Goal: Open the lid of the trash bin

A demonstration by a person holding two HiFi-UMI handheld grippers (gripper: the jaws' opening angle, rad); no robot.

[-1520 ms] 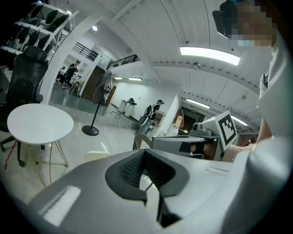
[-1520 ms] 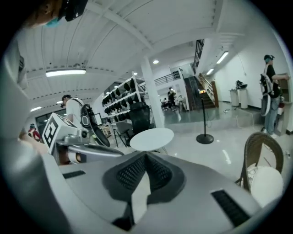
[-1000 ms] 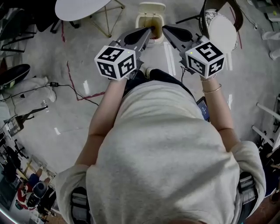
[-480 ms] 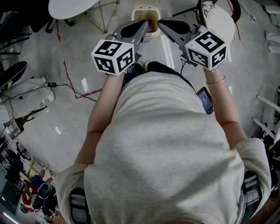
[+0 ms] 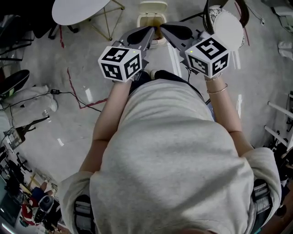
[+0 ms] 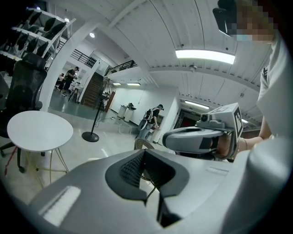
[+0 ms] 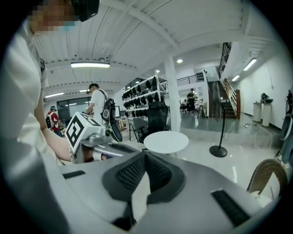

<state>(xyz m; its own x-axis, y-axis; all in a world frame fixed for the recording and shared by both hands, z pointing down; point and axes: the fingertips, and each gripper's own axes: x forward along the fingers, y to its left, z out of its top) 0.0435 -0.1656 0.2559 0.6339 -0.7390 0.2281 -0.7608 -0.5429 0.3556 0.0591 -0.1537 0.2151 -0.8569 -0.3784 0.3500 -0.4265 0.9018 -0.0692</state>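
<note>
The left gripper (image 6: 144, 152) and right gripper (image 7: 145, 153) are held clenched, empty, off the trash bin (image 5: 145, 21), presumably as its lid (image 5: 153, 5) is raised.

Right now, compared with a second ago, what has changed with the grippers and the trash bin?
The right gripper has swung inward, so its tip now sits close beside the tip of the left gripper, both aimed at the trash bin. Nothing was taken hold of or let go; both grippers are shut and empty. The lid stays raised, and the round table has not moved.
</note>
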